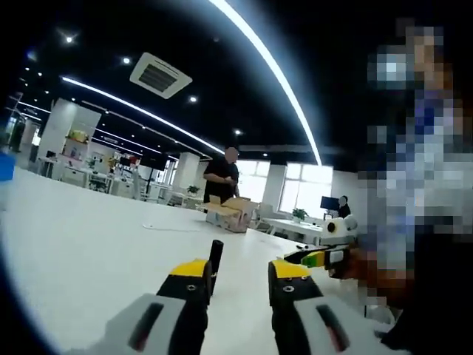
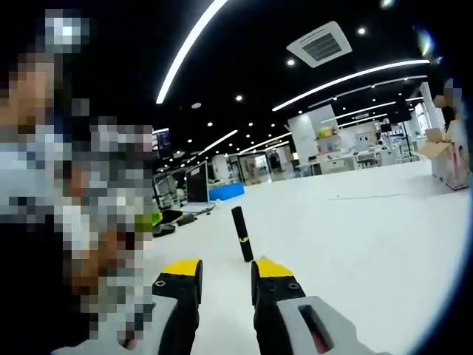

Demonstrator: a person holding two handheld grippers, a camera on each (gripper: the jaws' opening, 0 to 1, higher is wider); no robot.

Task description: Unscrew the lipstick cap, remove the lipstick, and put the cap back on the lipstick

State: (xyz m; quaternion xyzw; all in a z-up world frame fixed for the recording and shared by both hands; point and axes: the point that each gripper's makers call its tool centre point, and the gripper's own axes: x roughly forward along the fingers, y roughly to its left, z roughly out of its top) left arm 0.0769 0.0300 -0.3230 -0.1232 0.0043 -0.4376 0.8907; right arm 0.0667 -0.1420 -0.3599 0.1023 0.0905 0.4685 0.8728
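A black lipstick (image 2: 242,234) with a thin gold band stands upright, cap on, on the white table (image 2: 355,237). In the right gripper view it is just beyond the yellow tips of my right gripper (image 2: 226,270), which is open and holds nothing. In the left gripper view the lipstick (image 1: 216,259) rises right behind the left jaw of my left gripper (image 1: 239,270), whose jaws are apart and empty. The right gripper (image 1: 319,257) comes in from the right there, a little beyond my right jaw.
A cardboard box (image 1: 233,213) sits further back on the table, with a person (image 1: 221,174) standing behind it. Another box (image 2: 446,154) is at the far right edge. A blue object (image 2: 225,192) and dark items (image 2: 174,219) lie at the table's far left. Desks and shelves fill the office behind.
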